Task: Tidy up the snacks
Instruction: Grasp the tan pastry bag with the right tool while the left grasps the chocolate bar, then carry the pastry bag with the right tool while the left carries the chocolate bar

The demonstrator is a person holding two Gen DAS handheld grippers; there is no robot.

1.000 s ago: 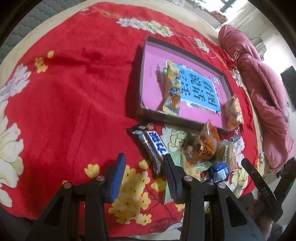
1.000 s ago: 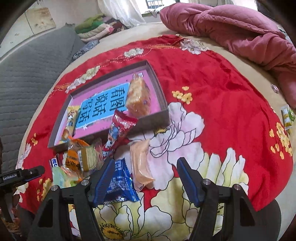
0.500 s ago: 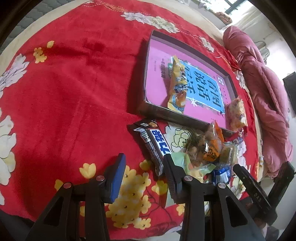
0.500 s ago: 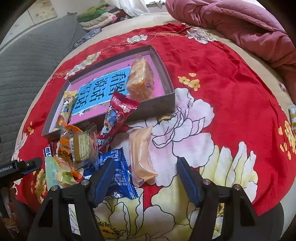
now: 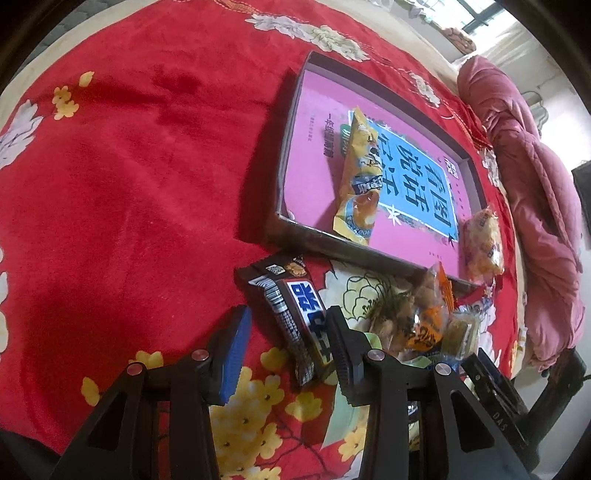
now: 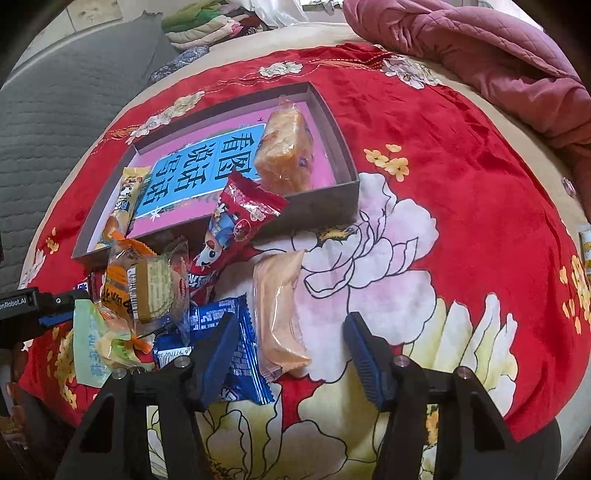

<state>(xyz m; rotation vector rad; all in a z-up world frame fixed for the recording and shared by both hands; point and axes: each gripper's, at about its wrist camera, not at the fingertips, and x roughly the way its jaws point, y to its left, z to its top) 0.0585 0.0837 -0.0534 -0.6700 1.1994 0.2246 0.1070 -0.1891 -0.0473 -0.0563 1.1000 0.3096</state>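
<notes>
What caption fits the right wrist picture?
Right hand-held gripper closing around a peach snack packet near the box.

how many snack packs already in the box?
2 fully inside the box: a yellow stick pack by its left end and a clear-wrapped cake at its right end. A red pack only leans over the front wall.

Soft daylight from a blown-out window (image 5: 491, 22), muted shadows, strong fisheye bending, dark vignetted corners, slight blur

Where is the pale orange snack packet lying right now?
Right wrist view: the pale orange packet lies on the floral blanket, between blue wrapper and box.
</notes>
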